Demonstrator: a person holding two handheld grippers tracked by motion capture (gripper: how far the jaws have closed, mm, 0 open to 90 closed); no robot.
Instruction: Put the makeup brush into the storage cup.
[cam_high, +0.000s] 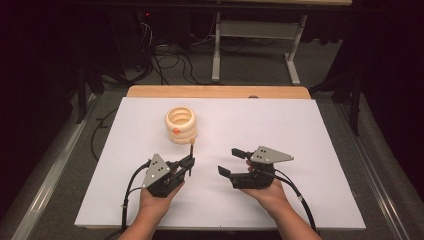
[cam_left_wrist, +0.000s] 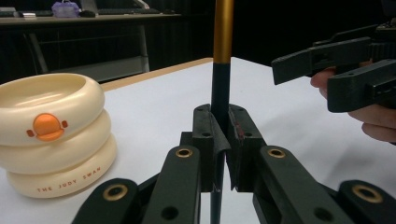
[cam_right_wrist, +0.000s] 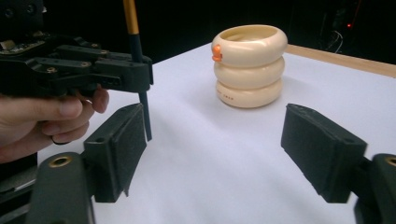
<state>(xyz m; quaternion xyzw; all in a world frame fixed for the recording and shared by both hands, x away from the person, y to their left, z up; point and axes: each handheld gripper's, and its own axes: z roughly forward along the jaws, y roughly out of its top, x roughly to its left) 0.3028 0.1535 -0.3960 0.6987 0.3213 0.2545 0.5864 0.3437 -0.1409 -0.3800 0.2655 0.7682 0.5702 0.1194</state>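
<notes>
1. High view: the left gripper holds a thin stick that stands upright on the white bench.
2. Its fingers are clenched on the black lower part of the stick, and the gold part rises above them.
3. The stick's top end points to 12 o'clock, toward the cream ring pot, which sits near it but apart.
4. The right gripper waits at 3 o'clock from the stick. Its fingers are spread wide and hold nothing.
5. The stick looks light, hard and smooth, so it may slip or spin if it is pinched softly.
6. A good spot to grab looks like the black part, close to the left gripper, with the pads flat on both sides.
7. The pot looks hard and a bit heavy, so a bump from the stick may not tip it.
</notes>
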